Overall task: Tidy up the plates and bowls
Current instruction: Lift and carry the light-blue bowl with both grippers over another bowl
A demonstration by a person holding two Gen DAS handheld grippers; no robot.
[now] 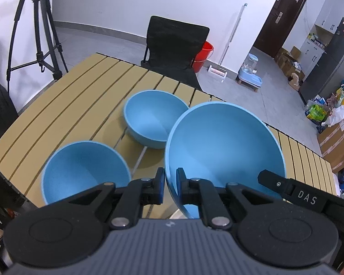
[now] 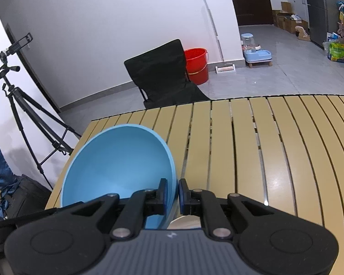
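Left view: gripper body hides the held bowl's (image 1: 224, 146) base and the 8 o'clock bowl's (image 1: 84, 171) near rim. Right view: bowl (image 2: 117, 165) bottom hidden; pale object (image 2: 185, 222) at 6 o'clock unidentifiable.

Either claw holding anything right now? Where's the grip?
Both claws: left claw and right claw each pinch the big blue bowl at its rim, on opposite sides.
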